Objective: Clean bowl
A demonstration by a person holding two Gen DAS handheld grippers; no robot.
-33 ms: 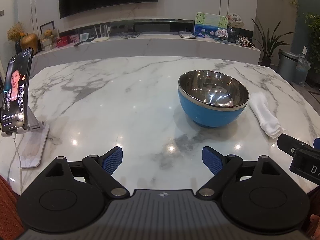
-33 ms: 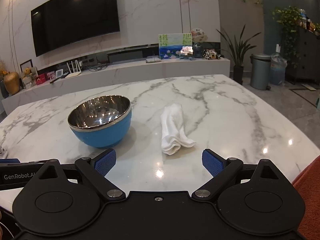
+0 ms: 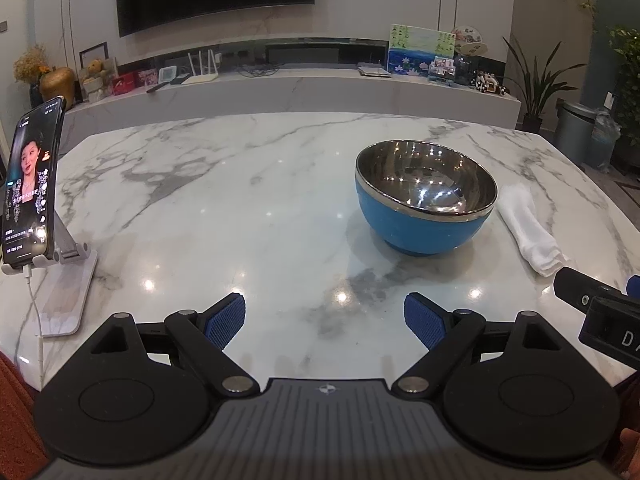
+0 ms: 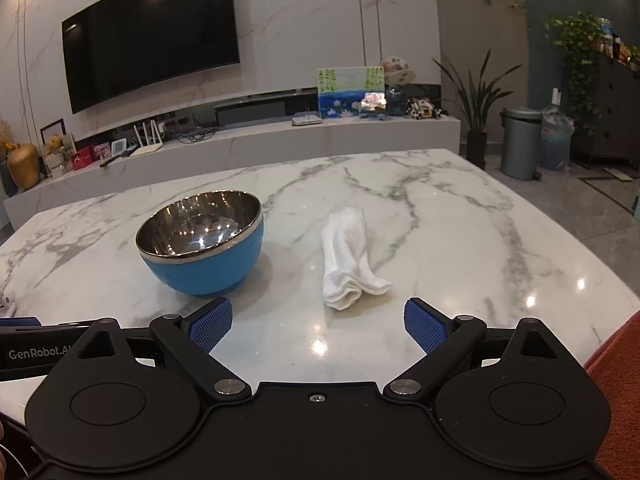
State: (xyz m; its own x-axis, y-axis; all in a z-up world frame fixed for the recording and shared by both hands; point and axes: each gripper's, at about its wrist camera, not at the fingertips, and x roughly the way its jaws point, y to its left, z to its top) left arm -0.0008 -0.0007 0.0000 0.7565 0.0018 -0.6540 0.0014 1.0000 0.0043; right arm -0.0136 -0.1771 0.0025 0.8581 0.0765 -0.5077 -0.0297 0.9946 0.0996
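A blue bowl (image 3: 424,236) with a shiny steel inside stands upright on the marble table (image 3: 240,200); nothing shows inside it. A rolled white cloth (image 3: 528,232) lies just to its right. My left gripper (image 3: 324,316) hovers open near the table's front edge, short of the bowl and a little left of it. In the right wrist view the bowl (image 4: 208,268) is ahead to the left and the cloth (image 4: 348,256) is straight ahead. My right gripper (image 4: 317,322) is open just short of the cloth's near end. Both grippers hold nothing.
A phone (image 3: 30,184) with a lit screen leans on a white stand (image 3: 68,292) at the table's left edge, with a cable hanging from it. Behind the table runs a long low cabinet (image 4: 280,140) under a wall television. A bin (image 4: 520,144) stands on the floor at the right.
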